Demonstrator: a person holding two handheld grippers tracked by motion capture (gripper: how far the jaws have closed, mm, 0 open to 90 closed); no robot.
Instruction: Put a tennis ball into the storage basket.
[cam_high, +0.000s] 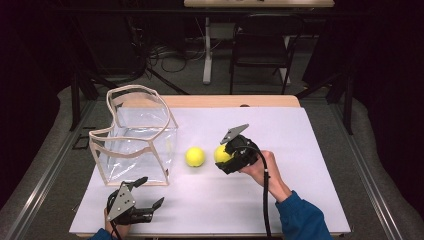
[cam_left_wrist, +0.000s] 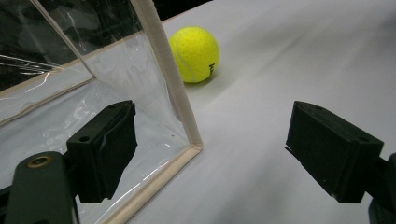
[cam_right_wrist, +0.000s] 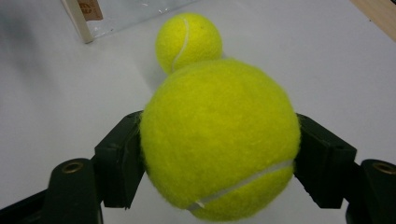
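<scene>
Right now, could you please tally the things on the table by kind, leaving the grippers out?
Yellow tennis balls: 2, one held in the right gripper as held ball, one free ball lying on the white table.
Clear plastic bags: 1, the clear bag.
Total: 3

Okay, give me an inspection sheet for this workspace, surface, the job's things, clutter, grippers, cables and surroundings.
Surface: white sheet over a wooden table, flat.
Job's things: one yellow felt tennis ball held in the right gripper; a second yellow tennis ball lying free on the sheet; clear plastic bag with beige trim standing open-topped at the left.
Clutter: nothing seen.
Grippers: right gripper shut on the first ball; left gripper open, jaws apart near the bag's front corner.
Cables: black cable trailing from the right gripper along the forearm.
Surroundings: dark room, black chair, loose floor cables.
</scene>
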